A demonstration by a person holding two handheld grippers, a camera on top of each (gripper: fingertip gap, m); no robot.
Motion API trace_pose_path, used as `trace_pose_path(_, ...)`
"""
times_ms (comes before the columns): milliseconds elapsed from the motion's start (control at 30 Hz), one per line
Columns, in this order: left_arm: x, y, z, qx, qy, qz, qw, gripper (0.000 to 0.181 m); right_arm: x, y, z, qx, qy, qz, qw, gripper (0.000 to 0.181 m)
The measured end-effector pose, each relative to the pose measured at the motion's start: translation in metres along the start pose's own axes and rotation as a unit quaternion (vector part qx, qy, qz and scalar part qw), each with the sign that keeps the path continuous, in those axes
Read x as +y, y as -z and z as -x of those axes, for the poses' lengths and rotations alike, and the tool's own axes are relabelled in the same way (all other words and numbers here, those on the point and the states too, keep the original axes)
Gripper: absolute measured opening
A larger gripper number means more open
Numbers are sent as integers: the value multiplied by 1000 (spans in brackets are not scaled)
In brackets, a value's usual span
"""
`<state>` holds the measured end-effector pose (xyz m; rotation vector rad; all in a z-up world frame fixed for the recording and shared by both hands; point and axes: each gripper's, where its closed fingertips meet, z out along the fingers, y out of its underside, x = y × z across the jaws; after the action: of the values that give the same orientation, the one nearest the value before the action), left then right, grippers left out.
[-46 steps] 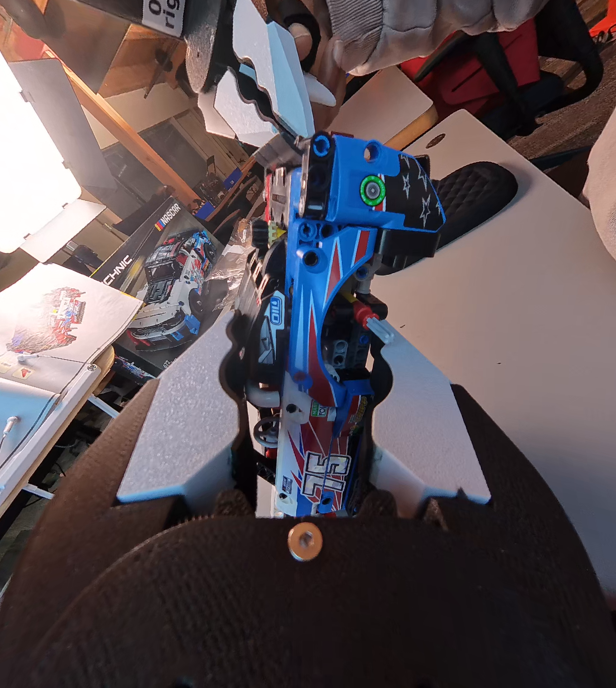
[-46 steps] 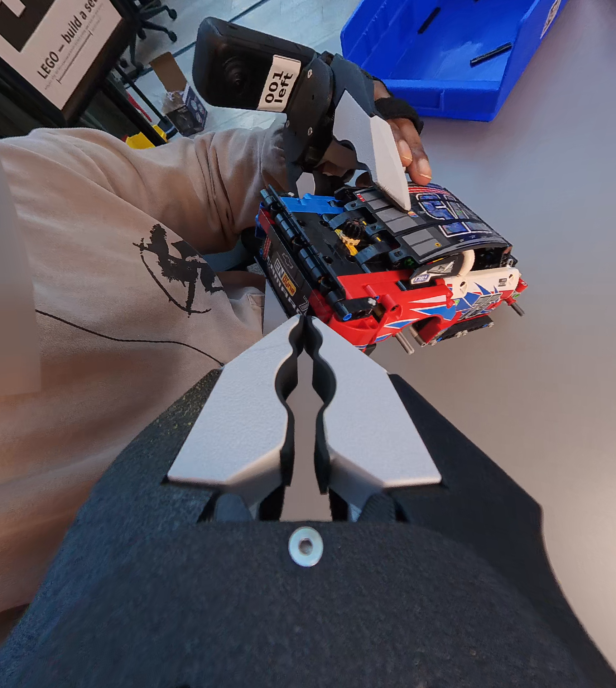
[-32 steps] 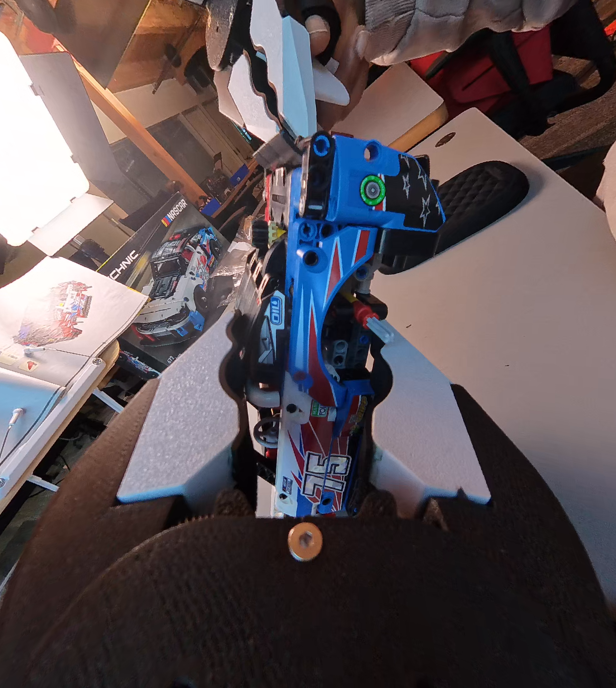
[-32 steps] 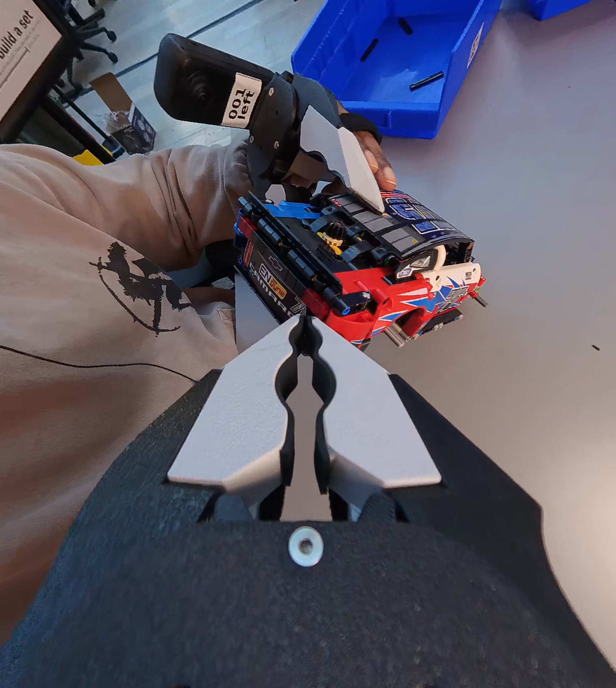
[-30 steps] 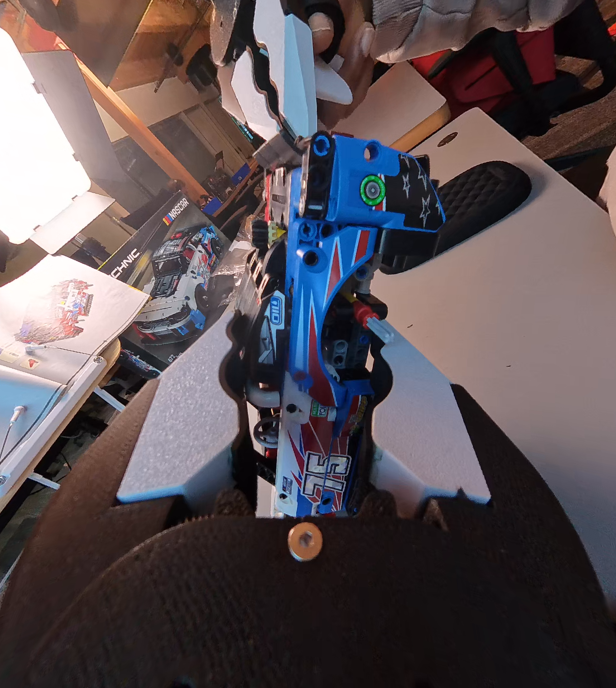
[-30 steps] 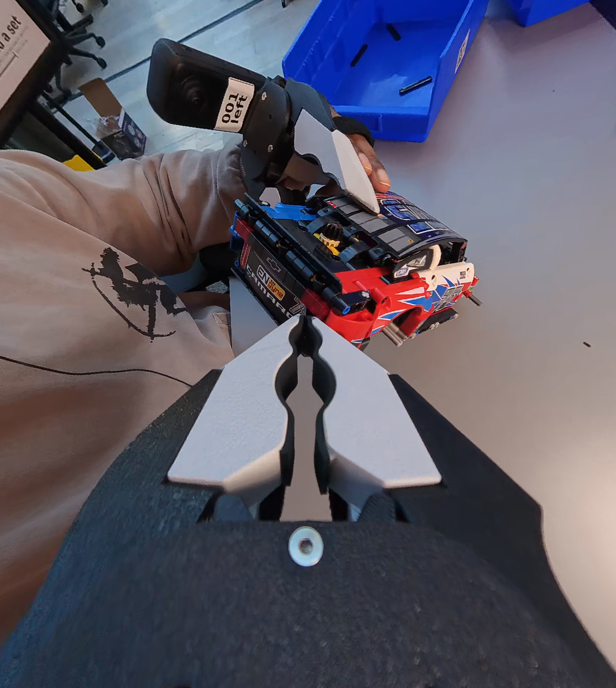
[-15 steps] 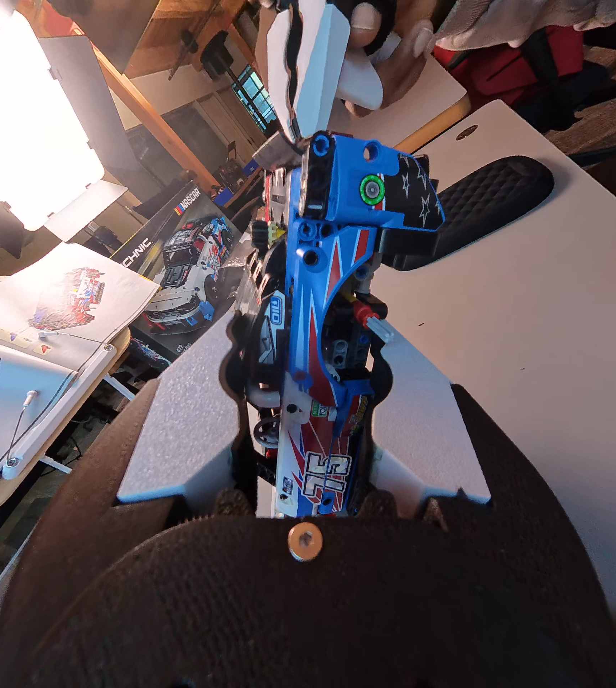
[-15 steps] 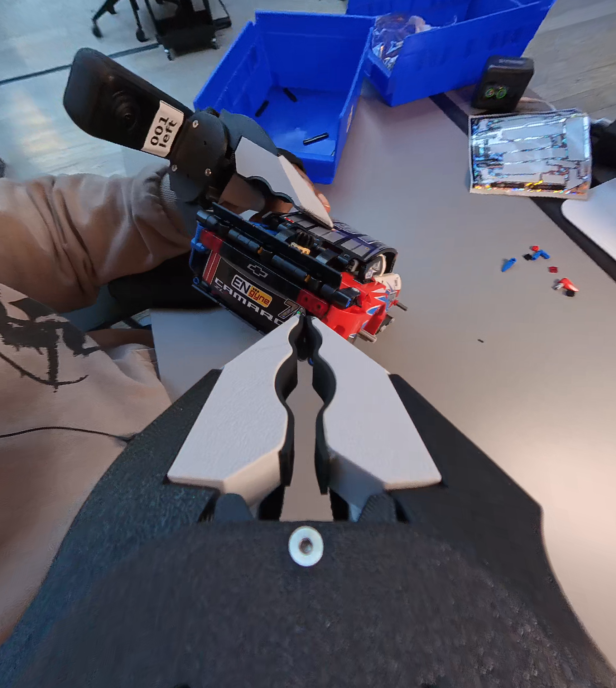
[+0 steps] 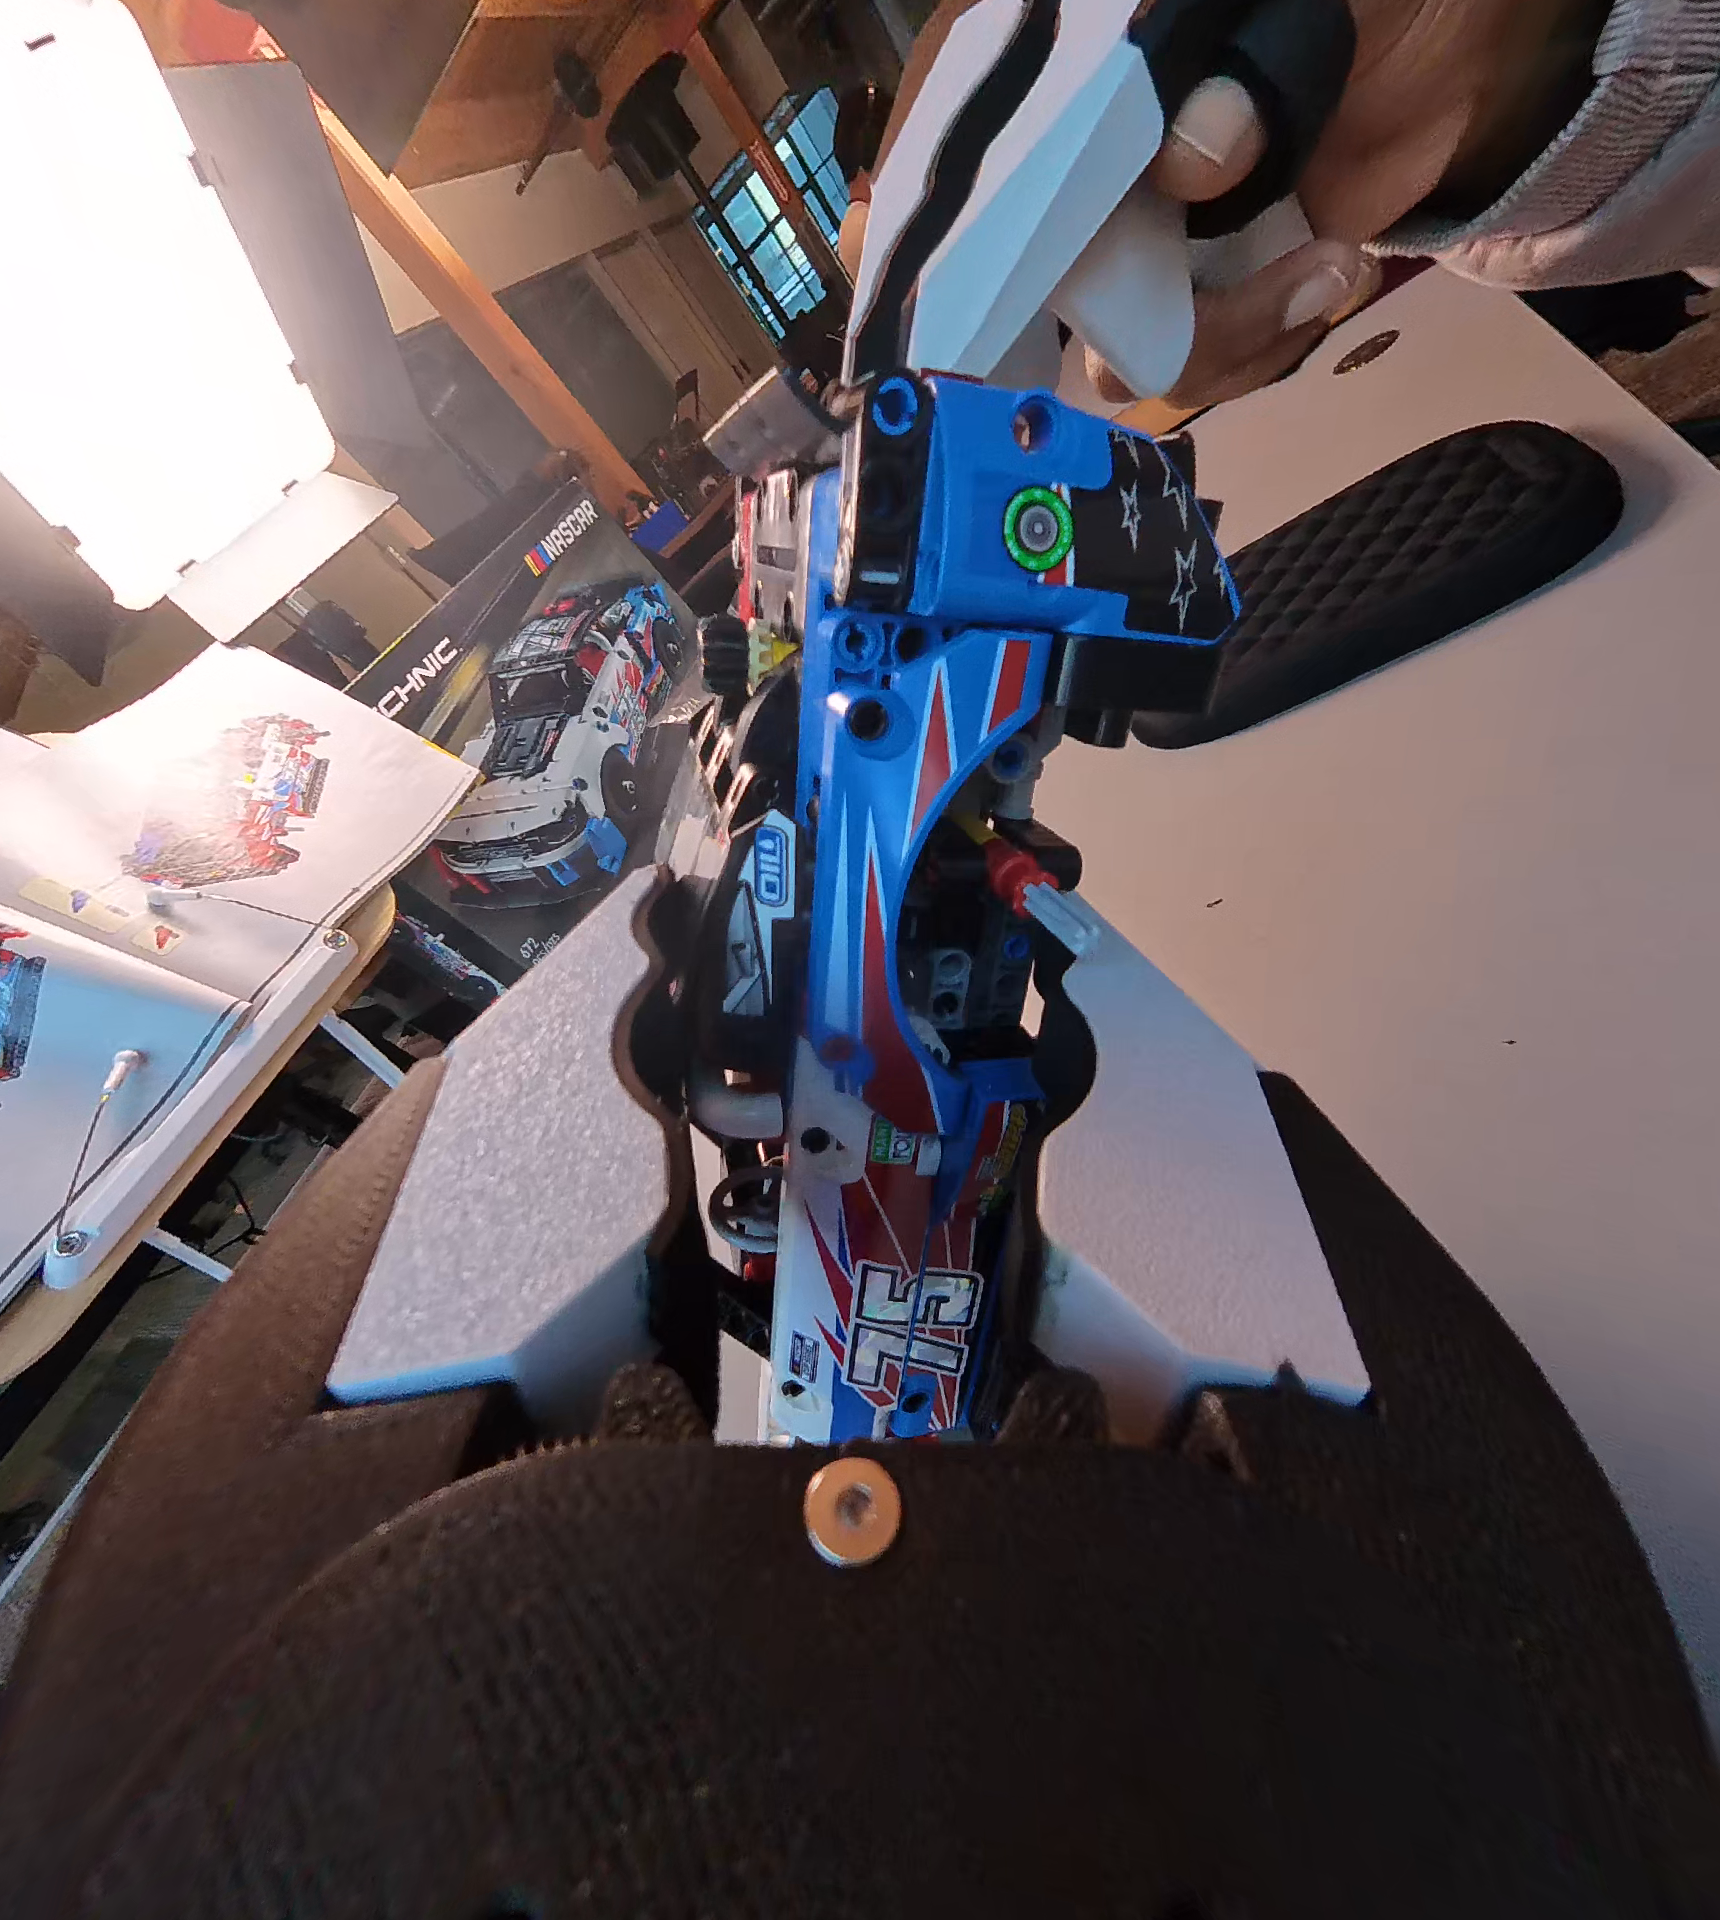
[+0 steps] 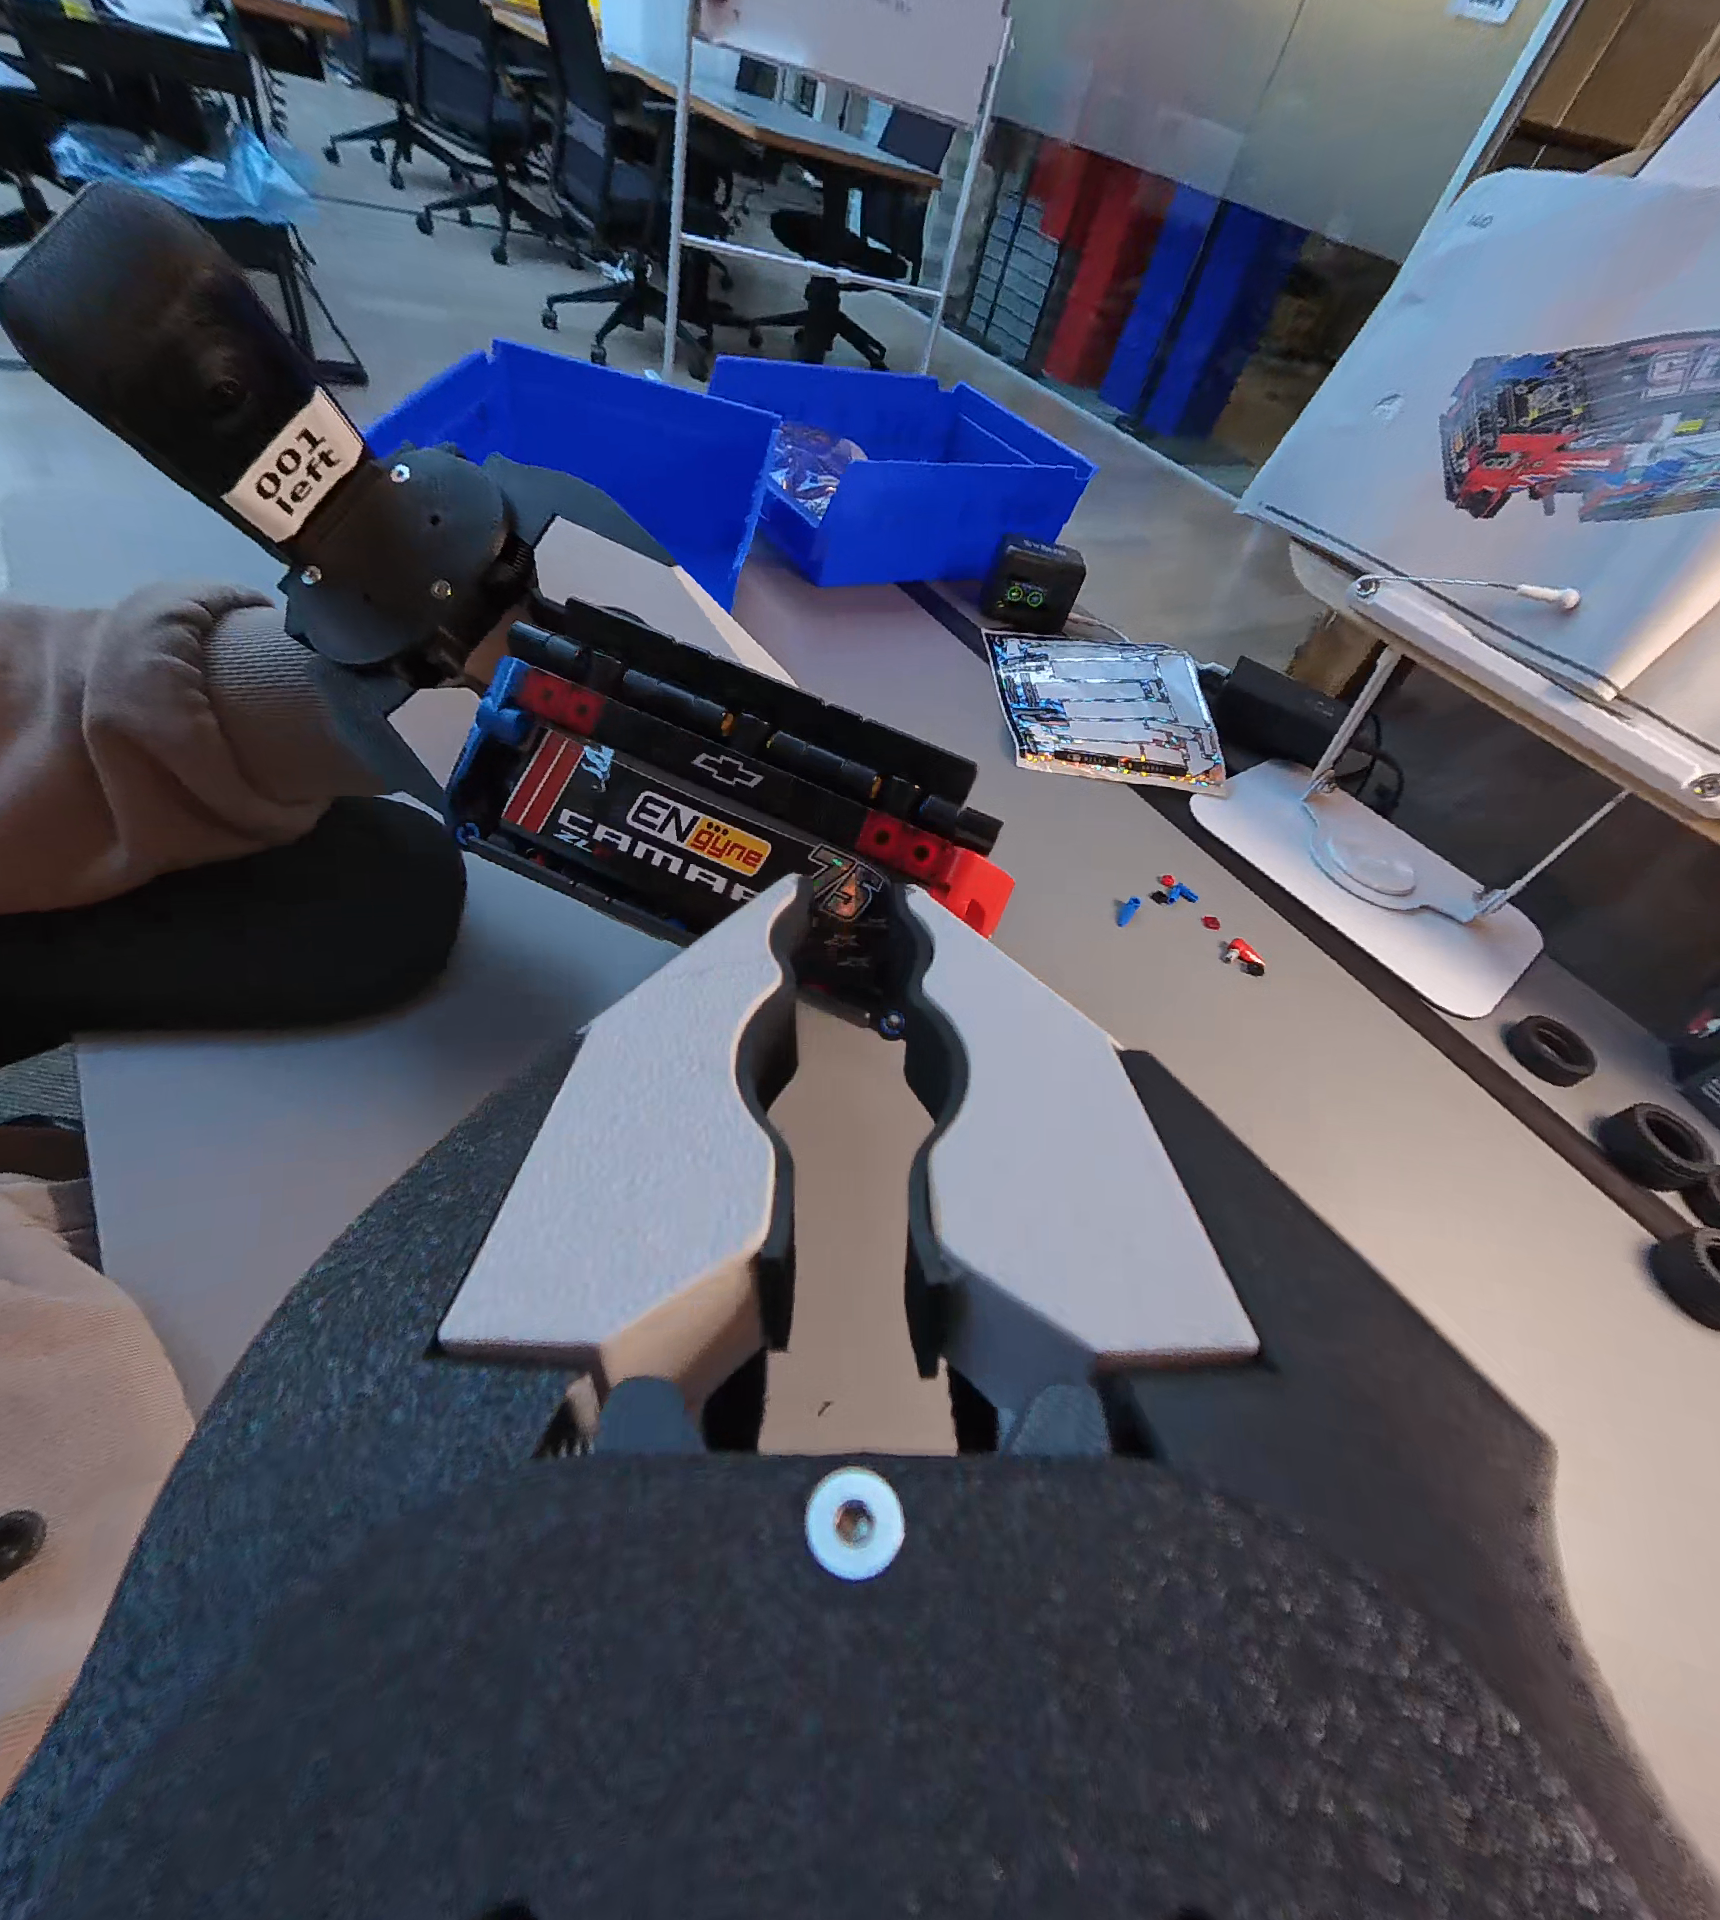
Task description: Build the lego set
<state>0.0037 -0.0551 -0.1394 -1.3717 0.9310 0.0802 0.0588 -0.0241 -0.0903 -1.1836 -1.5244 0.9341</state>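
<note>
The lego car (image 9: pixel 897 883) runs up the middle of the left wrist view, turned on its side, its blue, red and white flank facing the camera. The left claw (image 9: pixel 856 935) grips it, one white finger pressed on each side of the body. In the right wrist view the same car (image 10: pixel 721 810) sits left of centre, held above the grey worktop (image 10: pixel 1199 1091), black underside panel toward the camera.

The right claw (image 10: pixel 840 914) stands narrowly parted at the lower centre of that view, its tips just in front of the car's near end and holding nothing. Seen from the left wrist view, it (image 9: pixel 866 353) comes in from the top edge, tips right at the car's far blue end; whether they touch is unclear.

On the worktop to the right of the car lie a few small loose pieces (image 10: pixel 1188 914), a sticker sheet (image 10: pixel 1105 701) beyond them, and black tyres (image 10: pixel 1708 1184) along the right edge. Two blue bins (image 10: pixel 835 468) stand at upper centre. An open instruction booklet (image 10: pixel 1583 416) rests on a stand at upper right. The set's box (image 9: pixel 544 727) is left of centre in the left wrist view.
</note>
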Motion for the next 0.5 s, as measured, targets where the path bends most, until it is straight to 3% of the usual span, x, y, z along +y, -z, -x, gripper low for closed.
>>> trace_pose_path(133, 0, 0, 0, -1, -1, 3, 1000, 67, 1, 0, 4, -4, -7, -8, 1000, 21)
trace_pose_path(500, 2, 2, 2, -1, -2, 7, 1000, 67, 1, -1, 33, -49, 6, -20, 999, 83)
